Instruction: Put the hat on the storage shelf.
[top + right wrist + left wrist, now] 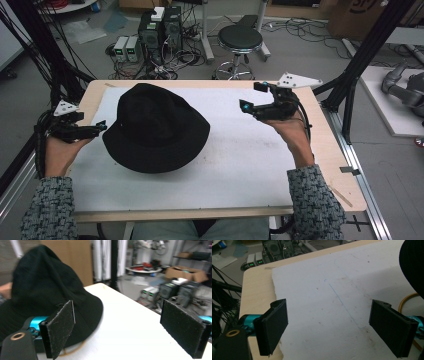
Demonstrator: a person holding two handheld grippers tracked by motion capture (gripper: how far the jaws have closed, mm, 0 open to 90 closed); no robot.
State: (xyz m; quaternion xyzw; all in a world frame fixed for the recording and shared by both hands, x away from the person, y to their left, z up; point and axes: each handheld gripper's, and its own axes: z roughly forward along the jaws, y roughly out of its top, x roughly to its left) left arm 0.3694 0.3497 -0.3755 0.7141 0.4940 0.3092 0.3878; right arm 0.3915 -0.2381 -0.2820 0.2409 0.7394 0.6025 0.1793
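— My right gripper (253, 98) stood wide open with nothing between the pads, over the far right part of the white mat (240, 165). My left gripper (101, 126) was spread just as wide and empty too, held at the mat's left edge.

— And the hat?

— The black hat (155, 127) lay on the left half of the mat, between my two grippers. The left one's tips were just beside the brim; the right one was well apart from it, off to the hat's right. In the right gripper view the hat (42, 295) sat behind my left-hand pad.

— Which way did it point?

— Crown up, brim flat on the mat. From the high view its outline was a broad oval, longer across the table than front to back. I couldn't tell a front from a back.
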